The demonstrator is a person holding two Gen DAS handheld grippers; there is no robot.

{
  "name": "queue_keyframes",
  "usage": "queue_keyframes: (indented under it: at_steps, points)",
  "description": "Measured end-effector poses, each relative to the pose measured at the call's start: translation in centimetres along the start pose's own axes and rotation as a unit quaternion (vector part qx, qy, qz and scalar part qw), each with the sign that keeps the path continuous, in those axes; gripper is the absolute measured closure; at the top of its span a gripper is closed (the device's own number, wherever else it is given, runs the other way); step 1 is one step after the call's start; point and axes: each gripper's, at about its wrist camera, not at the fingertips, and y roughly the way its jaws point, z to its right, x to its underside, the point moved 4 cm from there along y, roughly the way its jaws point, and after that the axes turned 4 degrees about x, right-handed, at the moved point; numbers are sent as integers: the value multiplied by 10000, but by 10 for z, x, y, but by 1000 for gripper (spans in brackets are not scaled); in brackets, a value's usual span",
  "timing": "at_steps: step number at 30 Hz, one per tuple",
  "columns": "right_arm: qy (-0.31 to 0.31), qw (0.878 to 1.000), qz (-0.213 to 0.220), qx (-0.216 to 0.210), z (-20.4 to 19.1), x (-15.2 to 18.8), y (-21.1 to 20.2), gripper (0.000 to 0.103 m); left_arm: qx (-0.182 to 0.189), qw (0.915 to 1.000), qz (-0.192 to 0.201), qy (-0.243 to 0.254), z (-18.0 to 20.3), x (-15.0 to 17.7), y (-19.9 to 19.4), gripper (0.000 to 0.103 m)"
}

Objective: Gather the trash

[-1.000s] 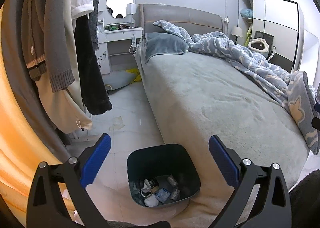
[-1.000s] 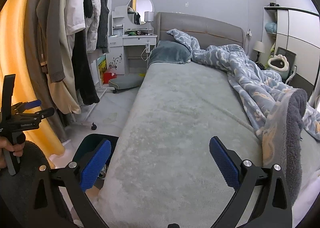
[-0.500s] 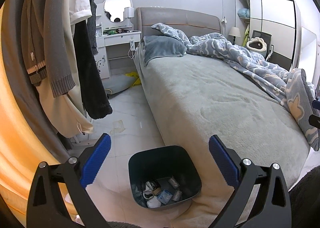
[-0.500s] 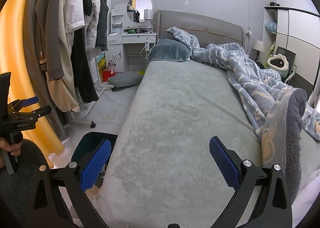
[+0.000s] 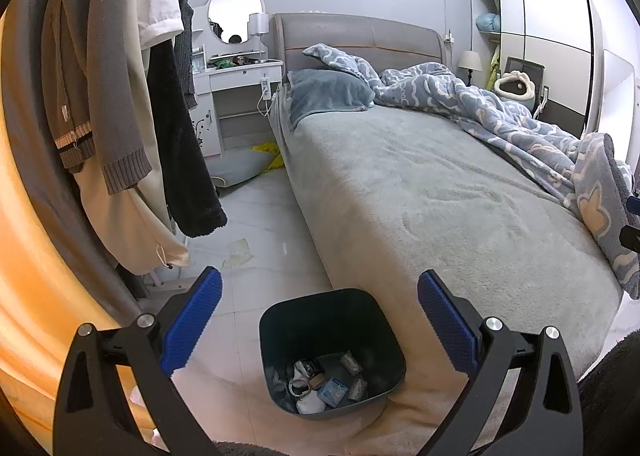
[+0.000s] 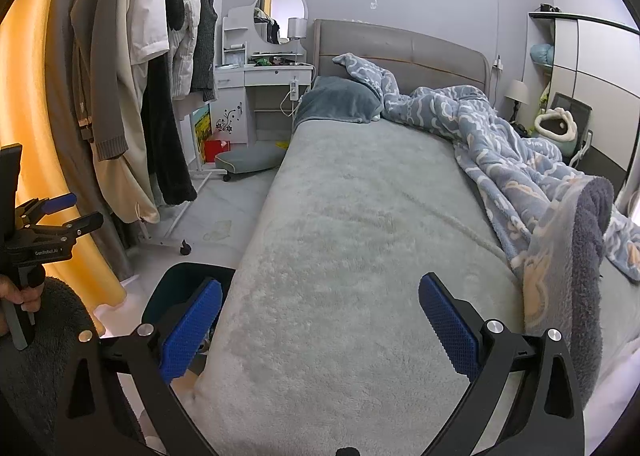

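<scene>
Left gripper: jaws spread wide, nothing between them; held above the floor at the foot corner of the bed.

Right gripper: jaws spread wide, nothing held; poised over the grey bed cover.

Trash bin: dark, open-topped, standing on the floor, touching the bed's side; at 6 o'clock in the left wrist view, between the blue pads. Holds several small wrappers and scraps at its bottom. In the right wrist view only its rim shows, at 7 o'clock, behind the left pad.

Loose trash: crumpled pale paper on the floor at 9 o'clock of the bin's far side, below the hanging clothes; yellow bag at 11 o'clock, near the dressing counter.

Blanket: blue patterned, bunched along the bed's far side.

Person's hand: at 9 o'clock in the right wrist view, gripping the left gripper's handle.
</scene>
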Motion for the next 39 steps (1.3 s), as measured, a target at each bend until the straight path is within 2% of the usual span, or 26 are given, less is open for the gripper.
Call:
queue_keyframes:
  at_steps: [39]
  points:
    - [-59,10000,-32,19,2,-1,0,3,8,10000,-18,67,0,2,1,3]
